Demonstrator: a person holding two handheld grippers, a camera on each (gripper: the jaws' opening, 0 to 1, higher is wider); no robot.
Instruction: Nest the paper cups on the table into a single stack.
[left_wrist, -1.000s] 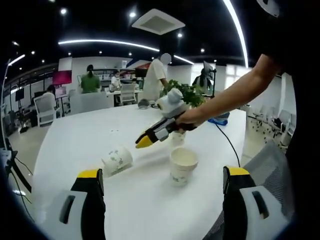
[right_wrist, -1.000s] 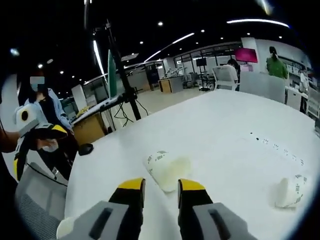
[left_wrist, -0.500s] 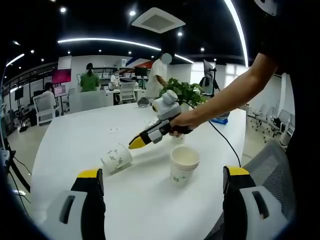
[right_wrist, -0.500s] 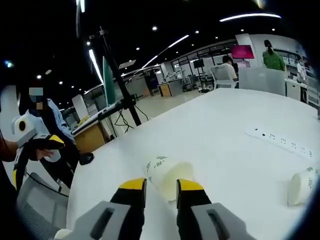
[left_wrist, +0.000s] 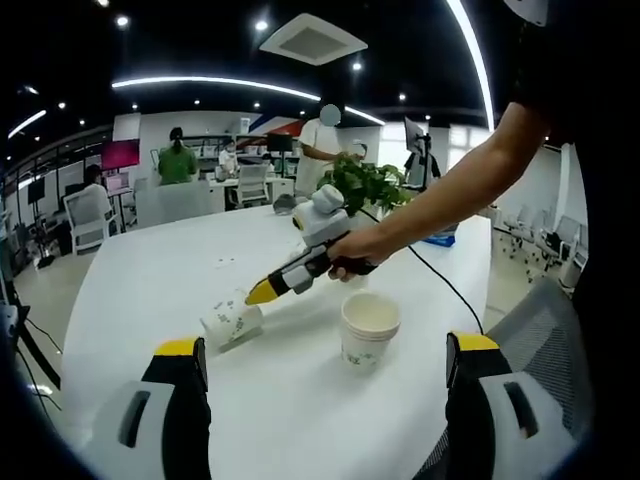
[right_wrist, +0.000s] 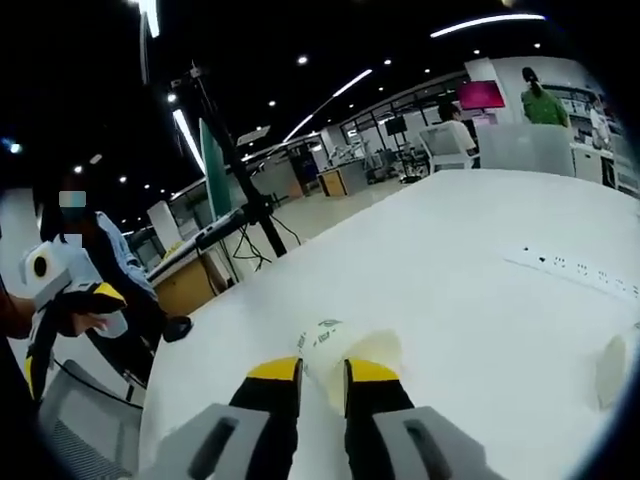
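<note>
A stack of paper cups (left_wrist: 368, 326) stands upright on the white table (left_wrist: 150, 270). To its left a single printed paper cup (left_wrist: 232, 320) lies on its side. My left gripper (left_wrist: 325, 352) hangs near the table's front edge, jaws wide open and holding nothing. My right gripper (left_wrist: 262, 291), held by a person's hand, reaches in from the right with its yellow tips at the lying cup. In the right gripper view the lying cup (right_wrist: 345, 347) sits just beyond my right gripper (right_wrist: 322, 370), whose jaws stand a narrow gap apart. Another lying cup (right_wrist: 612, 370) shows at the right edge.
A potted plant (left_wrist: 365, 185) and a blue object (left_wrist: 437, 241) with a black cable stand at the table's far side. A power strip (right_wrist: 580, 276) lies on the table. An office chair (right_wrist: 85, 425) is by the table edge. People sit at desks far behind.
My right gripper has moved forward and down to the lying cup, and its jaws have narrowed. My left gripper has stayed in place, open.
</note>
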